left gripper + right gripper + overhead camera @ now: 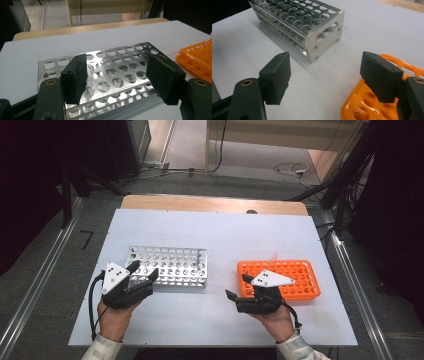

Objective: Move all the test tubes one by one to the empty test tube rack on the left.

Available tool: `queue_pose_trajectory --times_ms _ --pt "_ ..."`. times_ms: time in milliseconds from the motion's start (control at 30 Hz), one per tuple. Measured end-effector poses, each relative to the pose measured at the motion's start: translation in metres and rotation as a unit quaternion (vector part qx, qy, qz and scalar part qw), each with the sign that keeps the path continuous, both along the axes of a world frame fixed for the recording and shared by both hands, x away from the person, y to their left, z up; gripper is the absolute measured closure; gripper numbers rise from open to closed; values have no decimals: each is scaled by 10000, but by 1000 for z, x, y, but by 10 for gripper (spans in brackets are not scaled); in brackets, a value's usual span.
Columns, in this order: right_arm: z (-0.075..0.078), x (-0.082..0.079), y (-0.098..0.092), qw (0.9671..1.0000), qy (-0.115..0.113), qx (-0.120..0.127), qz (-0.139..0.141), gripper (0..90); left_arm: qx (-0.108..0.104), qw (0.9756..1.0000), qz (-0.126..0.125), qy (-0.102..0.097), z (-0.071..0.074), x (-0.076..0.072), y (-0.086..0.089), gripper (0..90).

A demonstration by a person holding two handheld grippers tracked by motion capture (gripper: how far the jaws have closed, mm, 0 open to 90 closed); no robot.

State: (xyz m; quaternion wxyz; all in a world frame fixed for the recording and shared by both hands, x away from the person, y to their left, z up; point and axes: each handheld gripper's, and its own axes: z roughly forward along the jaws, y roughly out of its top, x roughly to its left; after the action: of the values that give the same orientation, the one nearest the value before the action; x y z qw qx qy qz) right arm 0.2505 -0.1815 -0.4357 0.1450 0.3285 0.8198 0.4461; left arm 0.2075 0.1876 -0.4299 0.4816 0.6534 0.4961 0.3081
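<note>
Standing in the metal rack on the surface, a clear tube (light, slippery, probably fragile) wanted a gentle pinch near its rim; both grippers, left and right, had jaws spread, empty.

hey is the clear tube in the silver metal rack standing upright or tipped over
Upright. In the left gripper view the clear glass tube stands vertically in a hole of the perforated silver metal rack, its open rim on top.
</note>
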Motion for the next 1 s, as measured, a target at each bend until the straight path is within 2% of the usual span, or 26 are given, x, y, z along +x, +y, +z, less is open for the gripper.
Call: queue_pose_trajectory --times_ms 267,533,800,1000 --pt "0 3 -25 9995 -21 -1 -325 245 -6 10000 43 -14 0 0 1 309" --pt "-1 6 -43 9980 -99 -113 -617 252 -16 10000 34 -69 0 -1 0 309" --pt "-5 16 -60 9946 -148 -182 -1008 264 -31 10000 18 -61 0 -1 0 297" --pt "-13 26 -67 9913 -163 -256 -1283 335 -8 10000 12 -46 -1 0 0 297"
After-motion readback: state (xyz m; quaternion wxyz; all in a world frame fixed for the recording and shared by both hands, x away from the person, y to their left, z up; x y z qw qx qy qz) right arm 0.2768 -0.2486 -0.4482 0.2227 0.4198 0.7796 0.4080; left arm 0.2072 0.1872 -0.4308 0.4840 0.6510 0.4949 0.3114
